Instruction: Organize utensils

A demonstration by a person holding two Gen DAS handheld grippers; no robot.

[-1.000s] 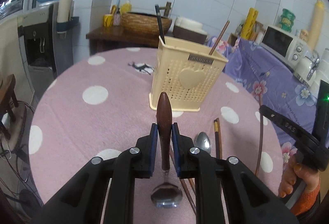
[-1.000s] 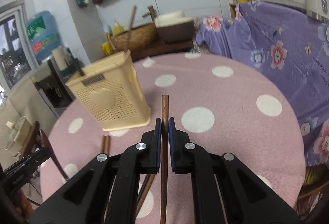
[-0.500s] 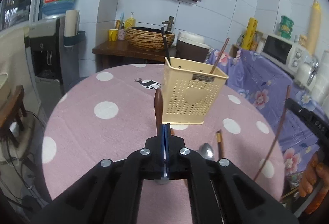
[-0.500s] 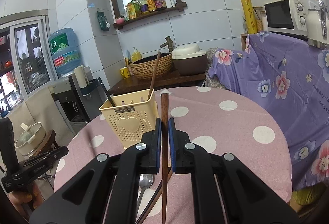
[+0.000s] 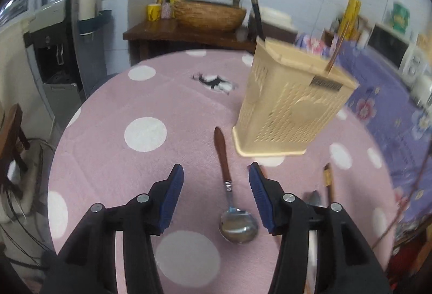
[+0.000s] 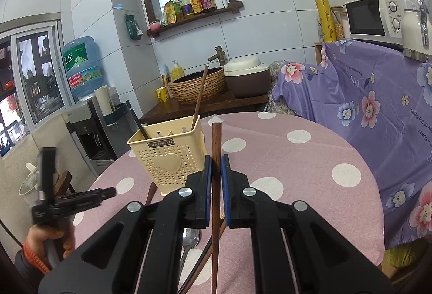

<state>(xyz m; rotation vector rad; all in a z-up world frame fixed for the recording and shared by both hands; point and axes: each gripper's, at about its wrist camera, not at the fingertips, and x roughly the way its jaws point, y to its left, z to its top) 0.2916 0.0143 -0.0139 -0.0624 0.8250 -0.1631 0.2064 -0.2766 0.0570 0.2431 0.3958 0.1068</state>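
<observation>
A cream utensil basket (image 5: 291, 110) stands on the pink dotted table (image 5: 113, 110); it also shows in the right wrist view (image 6: 168, 159), holding a brown chopstick (image 6: 199, 98) and a black utensil (image 6: 137, 122). A wooden-handled spoon (image 5: 229, 188) lies on the table between the jaws of my left gripper (image 5: 216, 186), which is open and above it. My right gripper (image 6: 216, 167) is shut on a brown chopstick (image 6: 216, 186), held upright right of the basket. A metal spoon (image 6: 190, 240) and more chopsticks (image 6: 208, 253) lie below it.
A chopstick (image 5: 328, 180) lies right of the left gripper. A purple flowered cloth (image 6: 378, 110) covers furniture on the right, with a microwave (image 6: 372, 17) on top. A wooden counter with a woven basin (image 6: 197, 86) stands behind the table. A water dispenser (image 6: 83, 70) is at the left.
My left gripper has opened and let go of the wooden-handled spoon, which now lies on the table. My right gripper lifted the chopstick and keeps it raised beside the basket.
</observation>
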